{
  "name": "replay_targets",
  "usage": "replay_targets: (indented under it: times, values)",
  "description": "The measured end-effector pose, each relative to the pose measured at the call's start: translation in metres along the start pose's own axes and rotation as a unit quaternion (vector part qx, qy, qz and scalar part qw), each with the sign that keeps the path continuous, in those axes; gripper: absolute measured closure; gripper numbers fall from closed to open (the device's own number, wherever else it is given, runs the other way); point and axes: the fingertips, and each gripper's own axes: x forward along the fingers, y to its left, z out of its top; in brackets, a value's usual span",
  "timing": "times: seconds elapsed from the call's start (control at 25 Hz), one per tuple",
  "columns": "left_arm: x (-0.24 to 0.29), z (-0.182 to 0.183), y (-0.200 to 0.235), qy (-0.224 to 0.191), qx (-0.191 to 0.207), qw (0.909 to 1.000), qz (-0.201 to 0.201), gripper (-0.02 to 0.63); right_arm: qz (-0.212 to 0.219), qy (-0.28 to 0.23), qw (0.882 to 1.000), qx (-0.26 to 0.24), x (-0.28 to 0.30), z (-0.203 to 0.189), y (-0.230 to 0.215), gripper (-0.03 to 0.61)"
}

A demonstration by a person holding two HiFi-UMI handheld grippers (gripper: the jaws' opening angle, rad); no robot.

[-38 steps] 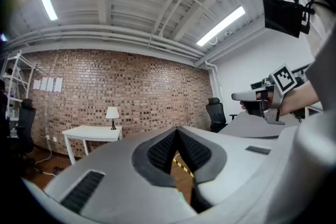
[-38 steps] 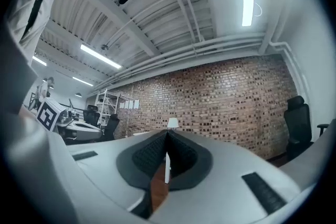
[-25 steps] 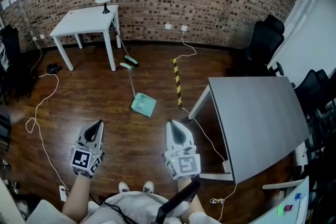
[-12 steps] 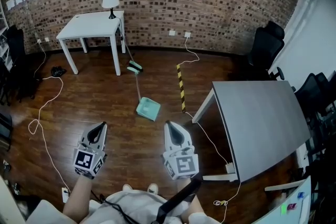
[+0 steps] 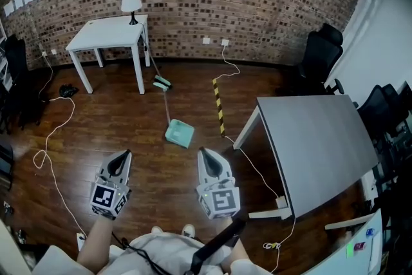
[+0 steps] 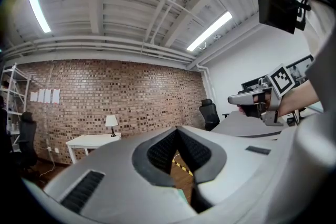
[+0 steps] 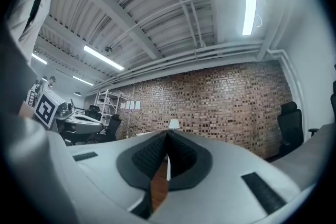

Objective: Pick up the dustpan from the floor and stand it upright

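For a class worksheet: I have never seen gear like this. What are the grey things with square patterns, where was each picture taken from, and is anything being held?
No robot here: a person holds a two-jaw tool in each hand. The grey wedges are the left gripper and right gripper; the patterned cubes belong to them. The wide picture comes from a camera on the person's head, looking down at the wooden floor. The other two come from cameras riding on each gripper, looking along its jaws toward the brick wall. Both pairs of jaws are shut, holding nothing. On the floor ahead lies a mint-green dustpan, its long handle down flat, near a white table with a lamp. A grey table stands at the right.
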Motion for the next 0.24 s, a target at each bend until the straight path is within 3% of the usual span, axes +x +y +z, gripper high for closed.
replay_targets:
  times: [0.24]
  values:
    - [-0.0025, 0.0039, 0.0008, -0.001, 0.000, 1.0000, 0.000, 0.612, 0.004, 0.009, 1.000, -0.009, -0.0023, -0.0030, 0.0042, 0.594]
